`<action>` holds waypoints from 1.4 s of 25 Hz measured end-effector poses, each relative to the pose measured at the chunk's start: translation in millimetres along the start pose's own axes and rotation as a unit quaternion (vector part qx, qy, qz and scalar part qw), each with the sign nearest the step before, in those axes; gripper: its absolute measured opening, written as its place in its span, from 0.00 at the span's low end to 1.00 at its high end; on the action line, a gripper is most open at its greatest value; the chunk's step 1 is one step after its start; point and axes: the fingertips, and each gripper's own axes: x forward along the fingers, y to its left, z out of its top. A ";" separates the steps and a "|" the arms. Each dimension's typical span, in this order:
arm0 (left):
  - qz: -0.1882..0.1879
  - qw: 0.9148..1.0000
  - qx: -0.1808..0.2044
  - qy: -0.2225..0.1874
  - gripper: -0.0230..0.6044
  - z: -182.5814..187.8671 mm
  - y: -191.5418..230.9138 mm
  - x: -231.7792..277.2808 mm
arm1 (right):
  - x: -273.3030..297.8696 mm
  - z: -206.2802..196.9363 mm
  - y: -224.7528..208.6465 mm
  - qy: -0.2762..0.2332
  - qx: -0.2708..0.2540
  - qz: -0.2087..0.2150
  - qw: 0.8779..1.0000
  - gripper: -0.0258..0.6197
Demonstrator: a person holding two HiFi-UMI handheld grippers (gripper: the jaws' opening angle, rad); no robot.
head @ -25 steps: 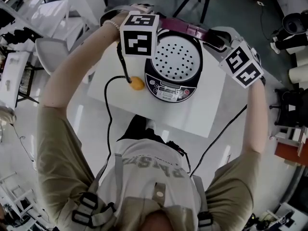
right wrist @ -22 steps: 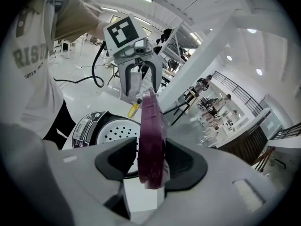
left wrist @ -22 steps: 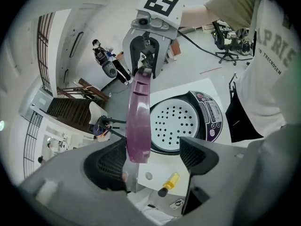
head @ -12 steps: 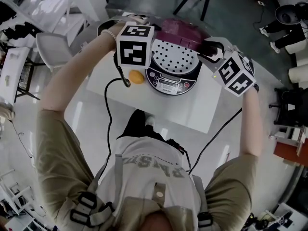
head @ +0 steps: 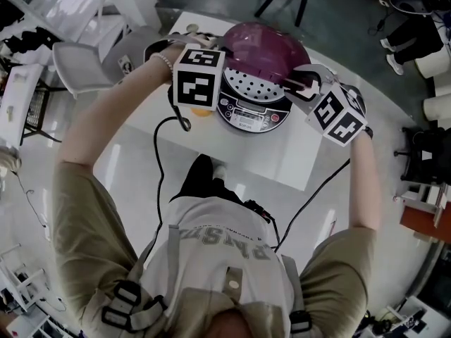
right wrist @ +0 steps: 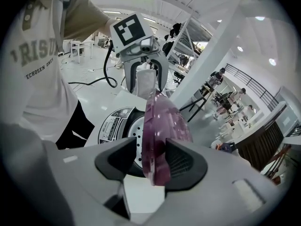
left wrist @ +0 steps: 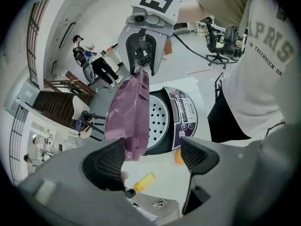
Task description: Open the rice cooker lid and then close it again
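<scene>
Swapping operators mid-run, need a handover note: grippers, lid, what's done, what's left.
Right gripper: shut on the purple lid, at its edge.
Left gripper: open; the lid's edge sits by one pad, not pinched.
Rice cooker: on the white table, lid tilted partway down, perforated tray showing inside.
Done: opening.
Left: lower the lid fully and press until it latches.
</scene>
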 end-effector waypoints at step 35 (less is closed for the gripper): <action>-0.132 0.991 -0.003 -0.005 0.69 -17.8 -78.6 63.9 | 57.7 -41.6 85.0 0.045 0.025 0.143 0.988 0.39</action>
